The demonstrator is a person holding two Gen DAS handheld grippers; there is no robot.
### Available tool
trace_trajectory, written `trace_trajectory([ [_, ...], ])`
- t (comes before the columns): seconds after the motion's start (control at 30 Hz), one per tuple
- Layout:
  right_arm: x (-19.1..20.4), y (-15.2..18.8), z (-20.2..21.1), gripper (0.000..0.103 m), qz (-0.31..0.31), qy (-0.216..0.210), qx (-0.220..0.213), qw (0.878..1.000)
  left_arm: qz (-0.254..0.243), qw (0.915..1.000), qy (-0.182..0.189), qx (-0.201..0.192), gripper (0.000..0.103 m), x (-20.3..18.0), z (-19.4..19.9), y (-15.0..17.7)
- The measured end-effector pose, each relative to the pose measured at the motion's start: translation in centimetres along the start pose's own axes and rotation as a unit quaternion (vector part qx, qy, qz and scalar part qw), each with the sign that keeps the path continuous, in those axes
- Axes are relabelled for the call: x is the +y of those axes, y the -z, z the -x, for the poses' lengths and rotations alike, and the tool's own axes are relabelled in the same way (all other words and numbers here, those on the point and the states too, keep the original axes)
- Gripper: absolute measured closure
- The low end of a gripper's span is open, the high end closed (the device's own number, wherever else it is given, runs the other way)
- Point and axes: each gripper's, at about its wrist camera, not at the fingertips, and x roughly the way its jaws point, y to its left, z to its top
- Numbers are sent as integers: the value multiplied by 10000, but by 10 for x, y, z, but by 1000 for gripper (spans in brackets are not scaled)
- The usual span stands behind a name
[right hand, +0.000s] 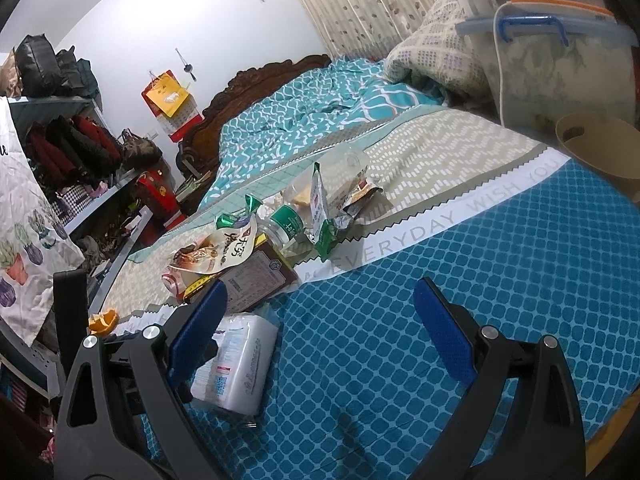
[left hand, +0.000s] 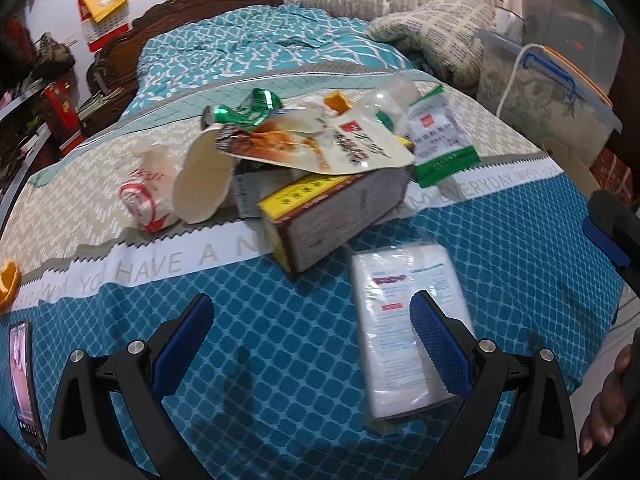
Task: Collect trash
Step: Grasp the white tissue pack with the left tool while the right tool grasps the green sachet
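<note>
**Bed-top litter: stock at this moment**

Surface: bed with a teal diamond-pattern quilt (left hand: 280,360) carrying a white lettered band.

Tools
- Left gripper (left hand: 312,316), black frame with blue pads: fingers spread wide, nothing between them, low above the quilt.
- Right gripper (right hand: 320,304), same build: fingers likewise spread wide and empty. It hangs over bare quilt.

Litter heap, at 12 o'clock from the left gripper, across the lettered band
- 1 brown-and-yellow printed cardboard box (left hand: 332,216) lying on its side, nearest corner of the heap.
- 1 cream snack pouch with orange food picture (left hand: 320,148), draped over the box top.
- 1 crushed green foil wrapper (left hand: 248,110), at 11 o'clock behind the pouch.
- 1 white sachet with green end strips (left hand: 436,136), at 1 o'clock, leaning off the box's far end.
- 1 white paper bag with red print (left hand: 146,196), at 10 o'clock, beside a pale oval paper piece.
- 1 clear plastic bottle with green label (right hand: 286,222), seen from the right wrist view, lying behind the box.

Separate items
- 1 white plastic-wrapped tissue pack (left hand: 408,320), on the quilt just short of the box, partly behind the left gripper's right-hand pad.
- 1 piece of orange peel (left hand: 8,284), at 9 o'clock near the quilt edge.
- 1 dark phone with lit screen (left hand: 24,380), at 8 o'clock.
- 1 tan round bin (right hand: 600,148), at 2 o'clock from the right gripper, past the bed edge.
</note>
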Motion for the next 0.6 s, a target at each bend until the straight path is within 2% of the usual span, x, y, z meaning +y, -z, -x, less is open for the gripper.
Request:
trace_trajectory([
  [0.2,-5,1,-2,9,-78,30,22,10000,-321,9985,437,33,9,-21,-2,-5],
  [0.37,-8,0,-4,9,-95,43,56,9999,-572,9970,493,182,9,-37,-14,-3],
  [0.47,-8,-9,-14,9,18,8,157,9999,-494,9971,452,364,9,-35,-24,0],
  [0.6,-4,-29,-42,9,421,135,197,9988,-183,9965,664,465,8,-21,-29,2],
])
